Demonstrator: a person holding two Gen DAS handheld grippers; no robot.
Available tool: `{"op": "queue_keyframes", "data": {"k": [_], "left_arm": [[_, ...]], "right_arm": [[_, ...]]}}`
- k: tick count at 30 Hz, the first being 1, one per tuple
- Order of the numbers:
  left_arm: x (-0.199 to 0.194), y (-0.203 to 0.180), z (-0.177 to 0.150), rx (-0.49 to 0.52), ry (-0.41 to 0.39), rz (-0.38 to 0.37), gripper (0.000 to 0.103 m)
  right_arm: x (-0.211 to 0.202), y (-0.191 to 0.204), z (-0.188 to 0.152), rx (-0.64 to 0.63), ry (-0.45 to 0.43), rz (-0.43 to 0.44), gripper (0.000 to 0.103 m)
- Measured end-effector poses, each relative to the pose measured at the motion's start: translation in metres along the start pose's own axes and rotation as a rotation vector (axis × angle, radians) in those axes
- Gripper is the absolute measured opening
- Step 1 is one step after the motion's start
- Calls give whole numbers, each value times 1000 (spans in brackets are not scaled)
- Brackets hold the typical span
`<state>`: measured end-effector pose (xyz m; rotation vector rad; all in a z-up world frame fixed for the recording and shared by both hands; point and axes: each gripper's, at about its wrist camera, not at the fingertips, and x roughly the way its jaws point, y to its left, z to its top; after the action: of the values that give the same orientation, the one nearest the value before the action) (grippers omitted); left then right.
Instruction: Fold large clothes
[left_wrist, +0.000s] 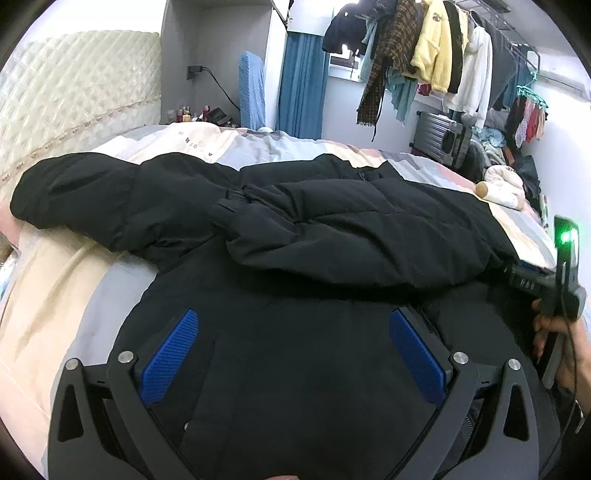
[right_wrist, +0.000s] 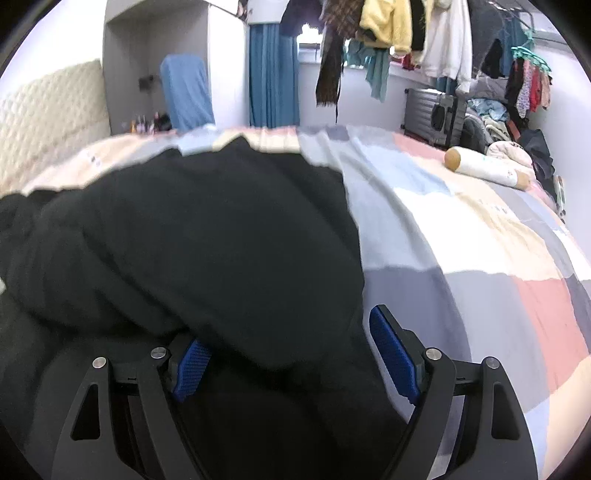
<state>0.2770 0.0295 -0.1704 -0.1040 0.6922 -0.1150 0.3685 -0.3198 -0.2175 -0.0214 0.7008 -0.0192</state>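
Note:
A large black padded jacket (left_wrist: 280, 221) lies spread on the bed, one sleeve folded across its body and the other stretching to the left. My left gripper (left_wrist: 291, 350) is open just above the jacket's near part, blue pads (left_wrist: 173, 354) wide apart. The right gripper's body (left_wrist: 546, 284) shows at the right edge of the left wrist view, at the jacket's right side. In the right wrist view the jacket (right_wrist: 192, 236) fills the left half. My right gripper (right_wrist: 295, 354) is open, with jacket fabric bulging between its blue pads (right_wrist: 393, 354) and over the left one.
The bed has a patchwork cover (right_wrist: 480, 251) of grey, pink, cream and blue. A white bolster pillow (right_wrist: 484, 170) lies at its far right. A padded headboard (left_wrist: 74, 96) stands left. A clothes rack (left_wrist: 443, 55) and a suitcase (left_wrist: 439, 136) stand behind the bed.

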Motion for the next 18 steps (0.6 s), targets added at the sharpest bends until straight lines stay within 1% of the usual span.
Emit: {"op": "queue_keyframes", "data": {"k": [5, 9, 14, 16, 18], "left_arm": [[-4, -5, -1, 13, -8, 2, 103], [-7, -7, -1, 27, -11, 5, 103], [-15, -11, 1, 41, -24, 7, 103], [-18, -12, 1, 46, -25, 6, 103], [-21, -14, 2, 48, -28, 5, 103]], "right_arm": [[-5, -18, 14, 107, -42, 34, 81], [-5, -33, 15, 151, -66, 20, 81], [5, -58, 8, 222, -46, -8, 81], [9, -66, 5, 258, -21, 4, 81], [6, -65, 4, 259, -6, 9, 81]]}}
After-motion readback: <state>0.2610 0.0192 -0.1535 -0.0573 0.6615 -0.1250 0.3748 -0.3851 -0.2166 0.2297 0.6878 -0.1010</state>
